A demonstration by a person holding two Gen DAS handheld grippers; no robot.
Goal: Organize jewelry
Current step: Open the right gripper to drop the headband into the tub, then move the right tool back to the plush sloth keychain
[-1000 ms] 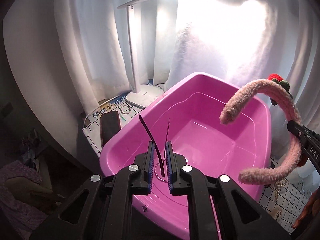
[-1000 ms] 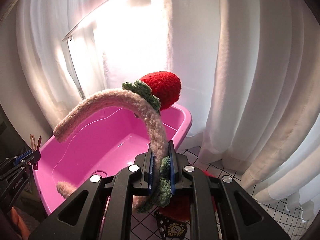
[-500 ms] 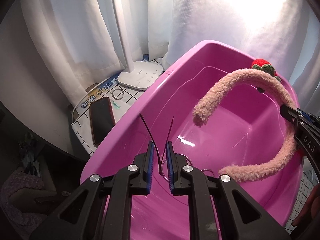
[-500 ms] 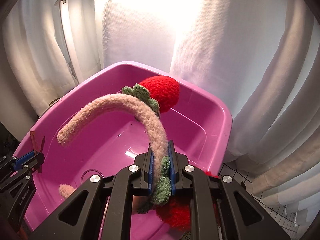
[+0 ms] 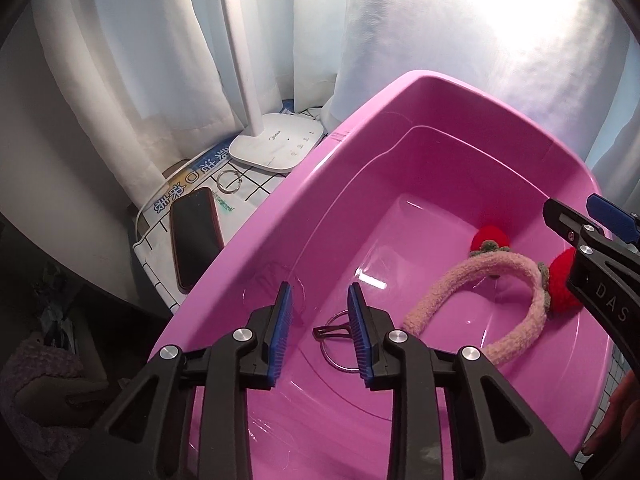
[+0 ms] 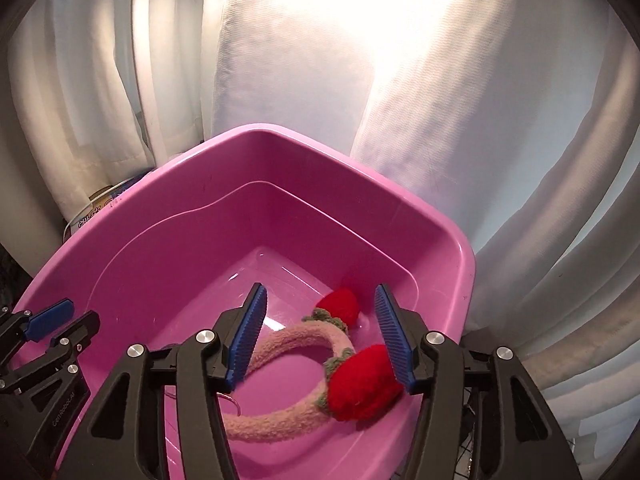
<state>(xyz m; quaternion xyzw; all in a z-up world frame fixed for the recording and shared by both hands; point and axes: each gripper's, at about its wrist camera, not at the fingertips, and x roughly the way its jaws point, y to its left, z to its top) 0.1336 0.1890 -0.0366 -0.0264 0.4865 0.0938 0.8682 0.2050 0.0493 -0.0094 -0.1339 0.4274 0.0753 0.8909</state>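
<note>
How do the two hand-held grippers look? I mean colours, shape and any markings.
Both are matte black plastic frames with angular, cut-out arms and round silver screws. The left hand-held gripper and right hand-held gripper each carry two ribbed blue pads. White letters "DAS" mark the right one's side. No cables or sleeves show.

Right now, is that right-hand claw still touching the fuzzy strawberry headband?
Apart. In the right wrist view the right gripper stands open, its blue pads spread wide above the headband, which lies on the floor of the pink tub.
</note>
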